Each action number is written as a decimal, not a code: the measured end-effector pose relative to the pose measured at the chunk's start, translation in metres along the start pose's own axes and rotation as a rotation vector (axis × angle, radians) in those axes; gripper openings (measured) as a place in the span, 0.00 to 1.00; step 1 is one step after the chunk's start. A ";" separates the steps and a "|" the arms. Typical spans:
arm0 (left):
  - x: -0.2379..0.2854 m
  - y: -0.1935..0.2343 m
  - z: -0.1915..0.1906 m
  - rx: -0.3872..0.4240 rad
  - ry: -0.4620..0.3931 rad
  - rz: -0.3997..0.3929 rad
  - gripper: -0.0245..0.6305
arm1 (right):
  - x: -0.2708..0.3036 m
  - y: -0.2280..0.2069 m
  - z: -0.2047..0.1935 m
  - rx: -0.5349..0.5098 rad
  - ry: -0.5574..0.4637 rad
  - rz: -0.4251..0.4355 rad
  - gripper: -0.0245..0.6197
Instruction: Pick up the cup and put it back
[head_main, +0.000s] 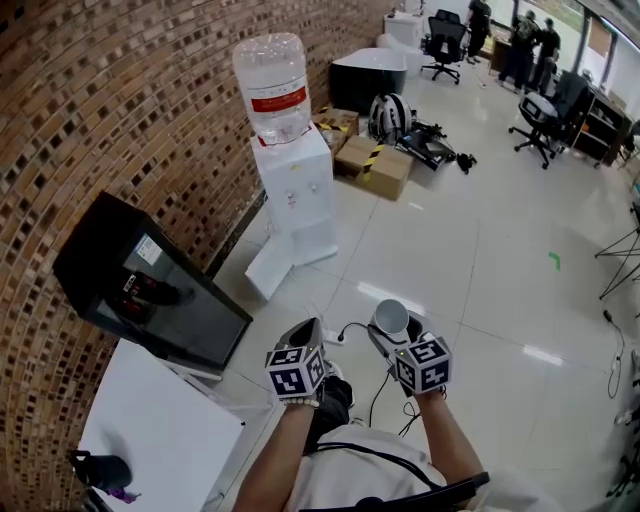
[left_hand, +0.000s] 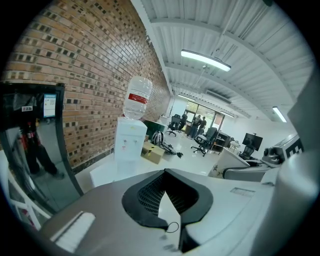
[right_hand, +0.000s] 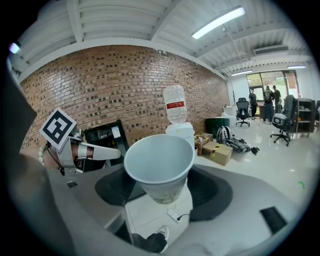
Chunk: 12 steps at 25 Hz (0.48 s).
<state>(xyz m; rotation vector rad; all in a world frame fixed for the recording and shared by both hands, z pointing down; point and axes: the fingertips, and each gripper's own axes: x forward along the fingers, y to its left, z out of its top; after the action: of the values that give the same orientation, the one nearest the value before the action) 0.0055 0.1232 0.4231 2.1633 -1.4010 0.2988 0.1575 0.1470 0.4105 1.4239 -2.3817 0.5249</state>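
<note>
Evidently light and easily crushed, the paper cup (right_hand: 159, 162) sat in mid-air, pinched low on its wall by the right gripper (right_hand: 161, 194); a gentle squeeze there seemed best. Left gripper (left_hand: 167, 200) was pressed together, empty.

Upper centre-left: a white water dispenser topped by a clear bottle (head_main: 293, 190) stands against the brown brick wall (head_main: 120, 110) and blocks that side.
Left and lower left: a black glass-fronted cabinet (head_main: 150, 290) and a white tabletop (head_main: 160, 430) fill the space.
Upper centre: brown cardboard boxes (head_main: 375, 165) sit just right of the dispenser.
Centre right: the pale tiled floor (head_main: 480, 270) lies bare, giving free passage.
Top right: black office chairs (head_main: 445, 40) stand well apart.
Right gripper (head_main: 392, 338): the jaw gap is filled by a white paper cup (head_main: 390, 317).
</note>
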 end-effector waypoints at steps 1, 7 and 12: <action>0.002 -0.001 0.000 0.002 0.004 -0.002 0.04 | 0.002 -0.002 -0.002 0.010 0.001 -0.001 0.54; 0.024 0.009 0.003 -0.001 0.034 0.004 0.04 | 0.018 -0.019 -0.003 0.042 0.017 -0.008 0.54; 0.053 0.015 0.011 -0.012 0.048 0.005 0.04 | 0.039 -0.044 0.002 0.057 0.032 -0.024 0.54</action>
<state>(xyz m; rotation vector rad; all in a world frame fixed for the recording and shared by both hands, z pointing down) 0.0141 0.0712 0.4429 2.1298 -1.3783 0.3413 0.1790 0.0970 0.4331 1.4551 -2.3390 0.6096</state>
